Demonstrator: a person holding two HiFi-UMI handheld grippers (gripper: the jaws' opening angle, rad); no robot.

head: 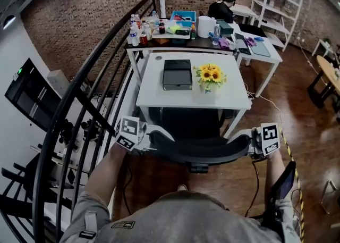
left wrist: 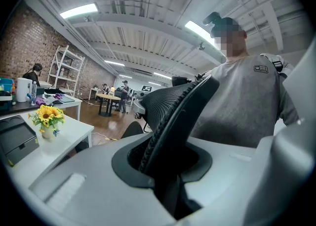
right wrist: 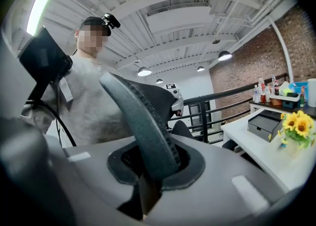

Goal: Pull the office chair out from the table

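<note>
A black mesh office chair (head: pixel 199 149) stands just in front of the white table (head: pixel 159 95), its backrest facing me. My left gripper (head: pixel 147 142) is shut on the backrest's left edge (left wrist: pixel 170 116). At the opposite side my right gripper (head: pixel 249 145) is shut on the right edge (right wrist: pixel 143 131). Both grippers point inward at each other across the backrest. The seat (head: pixel 183 122) shows dark below the table's near edge.
On the table sit a black box (head: pixel 177 73) and a pot of sunflowers (head: pixel 210 76). A black stair railing (head: pixel 87 103) runs along my left. Behind stands a cluttered desk (head: pixel 180 32) with a seated person (head: pixel 223 8). A yellow cable (head: pixel 292 157) lies on the wood floor.
</note>
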